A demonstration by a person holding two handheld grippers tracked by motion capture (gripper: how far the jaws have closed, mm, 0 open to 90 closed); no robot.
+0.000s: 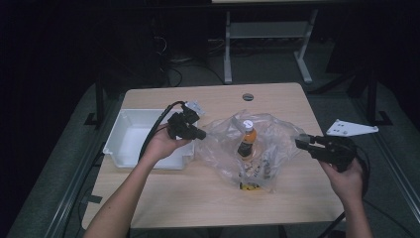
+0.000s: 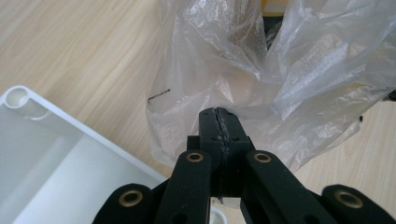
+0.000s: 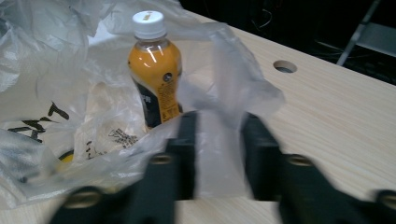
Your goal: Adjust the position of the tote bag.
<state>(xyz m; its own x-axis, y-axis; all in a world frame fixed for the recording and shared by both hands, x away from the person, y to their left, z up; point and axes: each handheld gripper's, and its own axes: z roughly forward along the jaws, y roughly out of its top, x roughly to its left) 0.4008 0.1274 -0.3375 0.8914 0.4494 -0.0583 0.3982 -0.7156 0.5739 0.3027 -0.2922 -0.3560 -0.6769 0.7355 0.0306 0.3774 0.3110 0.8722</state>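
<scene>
The left tool [image 2: 219, 119] is pressed together on one edge of the crinkled clear plastic bag [image 1: 257, 148], anchoring that side. The right tool [image 3: 218, 140] has bag film between its blurred, parted jaws, not yet pinched, seemingly to spread the mouth. Inside, on the pale wooden surface [image 1: 198, 198], stands an orange-drink bottle with a white cap [image 1: 246, 139], beside an empty white plastic bin [image 1: 130, 136].

Dark room, wood table [image 1: 277, 101]

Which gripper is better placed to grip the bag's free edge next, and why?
Right gripper: its jaws stand apart around the plastic bag edge beside the bottle. The left gripper is already clamped on the bag.
</scene>
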